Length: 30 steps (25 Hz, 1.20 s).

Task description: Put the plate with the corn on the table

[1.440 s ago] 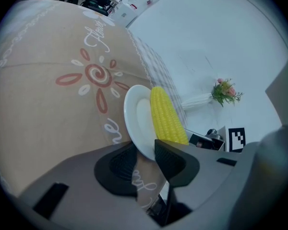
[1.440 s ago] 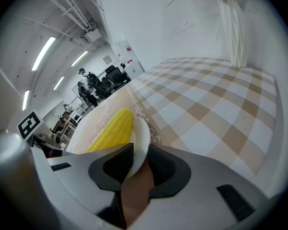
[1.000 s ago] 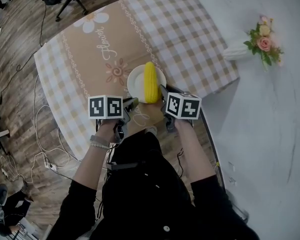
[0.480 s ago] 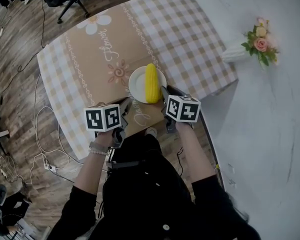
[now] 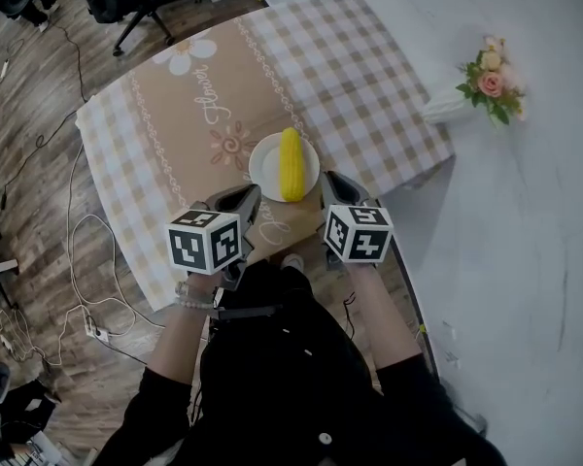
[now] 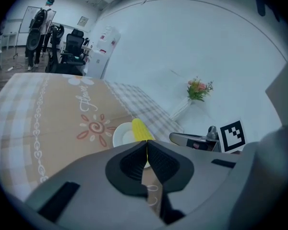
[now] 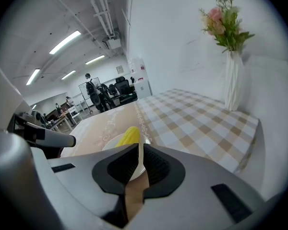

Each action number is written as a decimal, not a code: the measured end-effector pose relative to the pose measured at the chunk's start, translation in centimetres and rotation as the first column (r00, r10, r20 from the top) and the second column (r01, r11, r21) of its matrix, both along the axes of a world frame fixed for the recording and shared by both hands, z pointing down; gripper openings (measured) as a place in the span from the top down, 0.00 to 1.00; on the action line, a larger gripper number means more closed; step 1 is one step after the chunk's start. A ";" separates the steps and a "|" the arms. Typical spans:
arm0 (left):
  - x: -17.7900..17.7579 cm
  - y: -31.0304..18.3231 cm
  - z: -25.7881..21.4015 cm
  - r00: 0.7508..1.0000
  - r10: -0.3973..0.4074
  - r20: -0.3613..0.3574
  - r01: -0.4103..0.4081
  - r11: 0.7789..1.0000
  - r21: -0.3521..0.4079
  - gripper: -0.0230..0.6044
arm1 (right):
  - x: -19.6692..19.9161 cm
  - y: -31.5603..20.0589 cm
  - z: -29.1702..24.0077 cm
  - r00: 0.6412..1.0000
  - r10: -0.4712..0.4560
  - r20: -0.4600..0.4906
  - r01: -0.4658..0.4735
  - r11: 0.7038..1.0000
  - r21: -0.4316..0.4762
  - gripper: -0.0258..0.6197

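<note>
Above the table (image 5: 175, 134) edge near the plate (image 5: 264, 163), left gripper (image 6: 147, 143) hovers closed, right gripper (image 7: 139, 147) slightly parted.

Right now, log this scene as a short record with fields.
plate: flat on the table, on its brown centre strip
corn: lying on the plate
left gripper: jaws shut, empty, just short of the plate
right gripper: jaws a narrow gap apart, at the plate's rim, gripping nothing
vase of flowers: past the table's corner
</note>
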<state>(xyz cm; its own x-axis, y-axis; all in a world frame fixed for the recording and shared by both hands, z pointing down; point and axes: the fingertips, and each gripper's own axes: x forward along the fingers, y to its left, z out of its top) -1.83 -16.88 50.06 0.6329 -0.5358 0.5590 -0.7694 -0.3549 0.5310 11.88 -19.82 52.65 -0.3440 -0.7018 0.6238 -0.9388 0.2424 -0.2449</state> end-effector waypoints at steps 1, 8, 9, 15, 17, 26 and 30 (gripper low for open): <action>0.1 0.0 -0.6 1.000 0.002 0.002 -0.002 1.000 0.018 0.94 | 0.0 0.2 -0.7 1.000 -0.004 -0.005 0.005 1.000 0.019 0.87; 1.2 0.2 -4.8 1.000 0.015 -0.016 -0.013 0.993 0.117 0.94 | 0.2 1.1 -5.8 0.999 -0.021 -0.025 0.025 0.990 0.139 0.88; 1.4 0.3 -5.4 1.000 0.014 -0.027 -0.011 0.992 0.126 0.94 | 0.3 1.2 -6.5 0.999 -0.026 -0.025 0.030 0.988 0.153 0.88; 2.4 0.5 -9.1 0.997 0.033 -0.067 -0.019 0.978 0.209 0.94 | 0.5 1.9 -10.3 0.997 -0.060 -0.048 0.069 0.972 0.226 0.88; 2.5 0.5 -10.1 0.996 0.037 -0.080 -0.018 0.973 0.232 0.94 | 0.6 2.3 -11.5 0.997 -0.061 -0.049 0.071 0.967 0.245 0.88; 2.5 0.7 -14.4 0.996 0.041 -0.075 -0.014 0.943 0.333 0.94 | 1.7 3.4 -16.1 0.997 -0.051 -0.053 0.066 0.940 0.334 0.88; 2.8 1.1 -15.7 0.998 0.042 -0.055 -0.018 0.925 0.379 0.94 | 1.6 3.5 -18.1 0.998 -0.054 -0.044 0.067 0.924 0.377 0.88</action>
<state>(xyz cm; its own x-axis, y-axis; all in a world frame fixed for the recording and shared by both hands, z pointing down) 0.94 -15.75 34.36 0.6785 -0.6797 0.2786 -0.7256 -0.5607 0.3988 13.48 -16.31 34.59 -0.3776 -0.8661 0.3275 -0.9252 0.3677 -0.0943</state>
